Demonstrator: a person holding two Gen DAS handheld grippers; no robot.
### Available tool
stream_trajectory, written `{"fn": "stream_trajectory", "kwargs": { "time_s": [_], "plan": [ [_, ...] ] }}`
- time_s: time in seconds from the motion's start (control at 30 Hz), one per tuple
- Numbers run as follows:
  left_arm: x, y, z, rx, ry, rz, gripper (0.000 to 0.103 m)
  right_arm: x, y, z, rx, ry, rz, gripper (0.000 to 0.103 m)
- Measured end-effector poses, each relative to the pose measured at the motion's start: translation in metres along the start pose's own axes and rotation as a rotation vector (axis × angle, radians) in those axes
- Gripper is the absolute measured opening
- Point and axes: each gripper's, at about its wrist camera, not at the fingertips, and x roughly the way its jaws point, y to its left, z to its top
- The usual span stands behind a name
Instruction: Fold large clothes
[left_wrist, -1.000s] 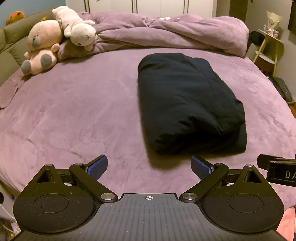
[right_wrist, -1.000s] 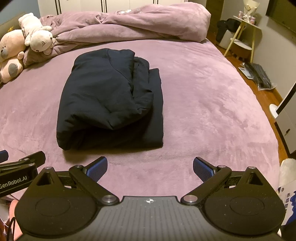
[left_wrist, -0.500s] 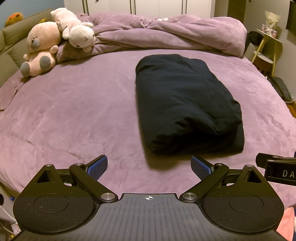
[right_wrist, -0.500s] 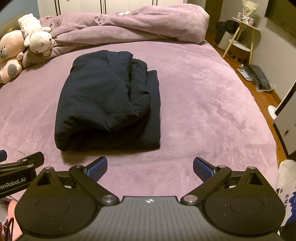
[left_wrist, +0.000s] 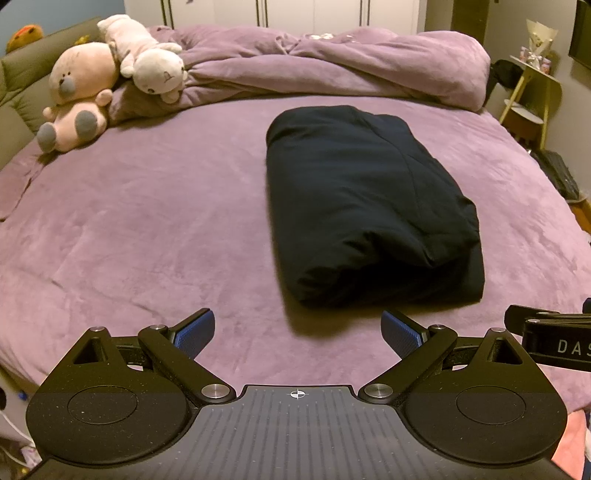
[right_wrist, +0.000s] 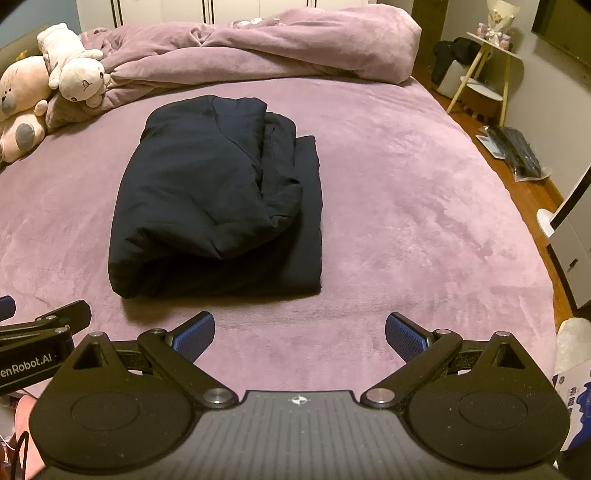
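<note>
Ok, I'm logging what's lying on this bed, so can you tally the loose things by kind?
Folded dark navy padded garment: 1
Plush toys, a pink bear and a white one: 2
Bunched purple duvet: 1
Total: 4

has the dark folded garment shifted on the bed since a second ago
No. The garment keeps its place relative to the plush toys and duvet; only the cameras drifted.
</note>
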Motion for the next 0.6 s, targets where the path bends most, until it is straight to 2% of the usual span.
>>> {"fn": "stream_trajectory", "kwargs": {
  "time_s": [0.6],
  "plan": [
    [0.0012,0.0011,0.0004,-0.002,0.003,-0.005,0.100,0.0005,-0.0010,-0.0003,-0.008,-0.003,0.000,0.099]
  ]
}}
